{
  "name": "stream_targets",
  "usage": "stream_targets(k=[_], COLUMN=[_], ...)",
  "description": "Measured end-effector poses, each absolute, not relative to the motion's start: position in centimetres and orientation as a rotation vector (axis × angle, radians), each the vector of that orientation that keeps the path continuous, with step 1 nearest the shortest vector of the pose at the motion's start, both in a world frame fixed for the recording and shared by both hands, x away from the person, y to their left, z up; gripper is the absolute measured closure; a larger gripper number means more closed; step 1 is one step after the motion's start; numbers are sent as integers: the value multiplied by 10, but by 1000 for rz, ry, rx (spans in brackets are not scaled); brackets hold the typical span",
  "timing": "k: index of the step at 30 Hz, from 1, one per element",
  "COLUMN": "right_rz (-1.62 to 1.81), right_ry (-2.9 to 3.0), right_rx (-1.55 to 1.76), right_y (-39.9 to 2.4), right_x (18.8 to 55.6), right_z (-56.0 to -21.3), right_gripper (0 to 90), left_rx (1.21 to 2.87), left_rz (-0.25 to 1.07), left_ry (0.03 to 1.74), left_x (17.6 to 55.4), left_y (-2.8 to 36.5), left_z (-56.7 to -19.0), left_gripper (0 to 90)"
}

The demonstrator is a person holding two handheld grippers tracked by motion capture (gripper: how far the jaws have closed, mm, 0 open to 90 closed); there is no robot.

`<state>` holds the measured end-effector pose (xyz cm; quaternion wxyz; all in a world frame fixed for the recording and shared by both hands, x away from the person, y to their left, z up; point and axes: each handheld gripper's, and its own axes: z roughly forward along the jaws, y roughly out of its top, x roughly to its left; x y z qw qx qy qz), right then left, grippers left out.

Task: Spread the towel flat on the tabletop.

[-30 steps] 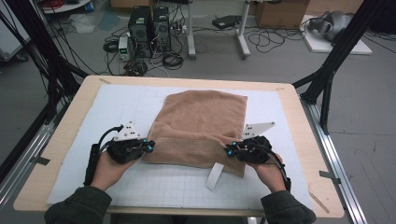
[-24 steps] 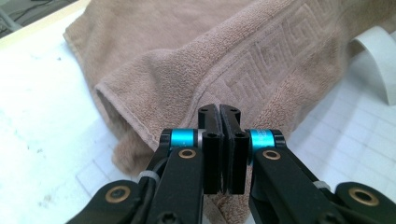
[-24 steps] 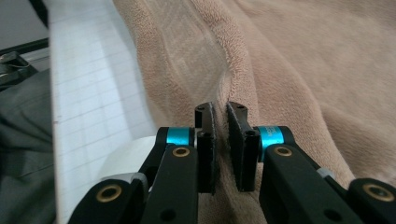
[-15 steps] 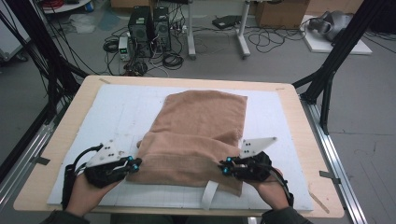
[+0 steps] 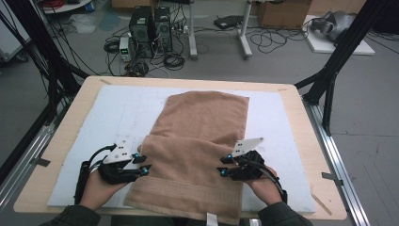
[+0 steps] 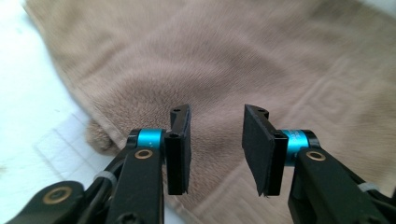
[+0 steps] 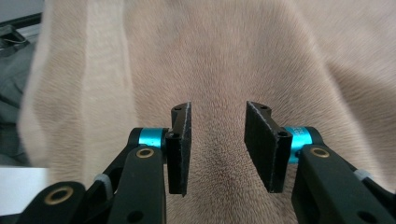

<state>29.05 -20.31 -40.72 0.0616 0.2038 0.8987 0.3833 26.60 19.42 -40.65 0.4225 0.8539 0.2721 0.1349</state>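
A tan towel (image 5: 197, 150) lies along the middle of the worktop (image 5: 61, 141), on a white mat (image 5: 108, 113) that covers most of the wooden top. Its far end stops short of the far edge, and its near end hangs over the near edge, where a small white tag (image 5: 211, 219) shows. The towel is folded, with an upper layer reaching across the near half. The left claw (image 5: 143, 165) sits at the towel's left edge near the worktop's near-left corner, held in the person's left hand (image 5: 101, 188); in the left gripper view its jaws stand apart with a narrow gap, nothing between them, over the towel's woven border. The right claw (image 5: 222, 165) sits at the towel's right side toward the near-right corner, held in the right hand (image 5: 263, 186); its jaws also stand apart, empty, with towel pile behind them.
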Motion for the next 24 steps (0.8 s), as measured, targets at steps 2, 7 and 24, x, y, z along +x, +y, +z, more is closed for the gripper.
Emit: stream_targets(k=[2, 7, 24], right_rz=[1129, 1103, 1148], right_ry=[2732, 2751, 2713], right_rx=[614, 628, 619], right_y=[-201, -199, -201], right_x=[295, 303, 284], right_z=[-416, -432, -429], right_gripper=[618, 632, 856], left_rx=[2175, 2203, 2168], left_rz=[336, 286, 288], left_ry=[692, 715, 709], left_x=[275, 287, 261], left_y=[189, 181, 188], left_z=[-416, -438, -438], left_gripper=[619, 620, 858])
